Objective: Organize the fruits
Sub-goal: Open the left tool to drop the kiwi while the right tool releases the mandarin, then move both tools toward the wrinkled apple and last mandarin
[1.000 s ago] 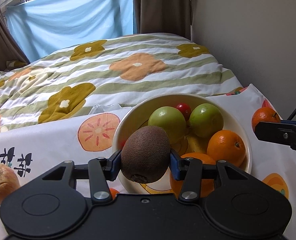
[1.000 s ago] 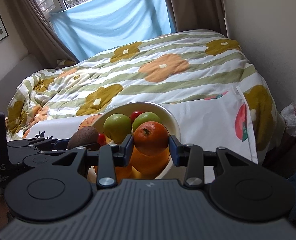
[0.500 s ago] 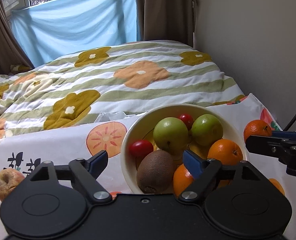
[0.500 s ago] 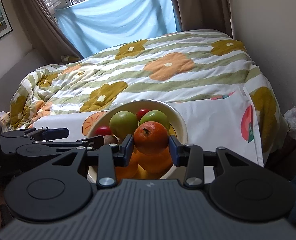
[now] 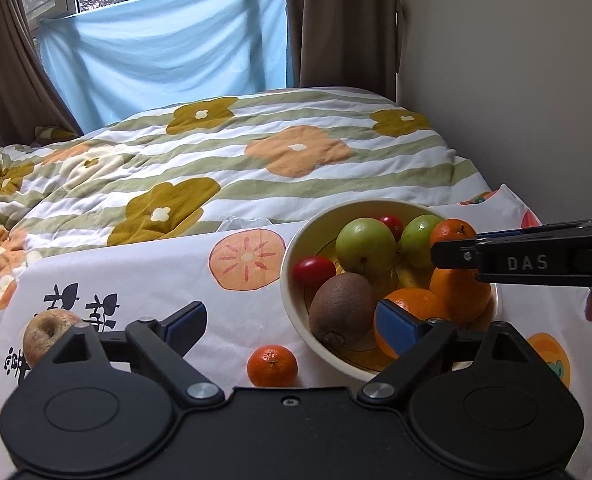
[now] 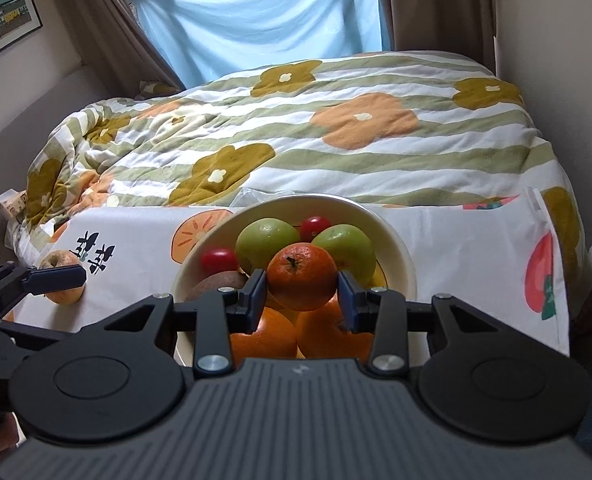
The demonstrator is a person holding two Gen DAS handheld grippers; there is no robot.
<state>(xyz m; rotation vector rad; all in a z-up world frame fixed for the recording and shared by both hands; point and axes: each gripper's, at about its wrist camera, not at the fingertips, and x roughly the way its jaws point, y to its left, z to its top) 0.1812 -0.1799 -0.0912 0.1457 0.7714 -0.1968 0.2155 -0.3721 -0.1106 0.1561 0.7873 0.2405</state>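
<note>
Our right gripper [image 6: 301, 294] clamps the small orange mandarin [image 6: 301, 276] above the cream ceramic bowl [image 6: 399, 256], ready for release; our left gripper [image 5: 292, 320] stands apart, empty.

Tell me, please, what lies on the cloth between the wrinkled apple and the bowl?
In the left wrist view, a small mandarin sits on the cloth between the wrinkled apple and the bowl, nearer the bowl.
</note>
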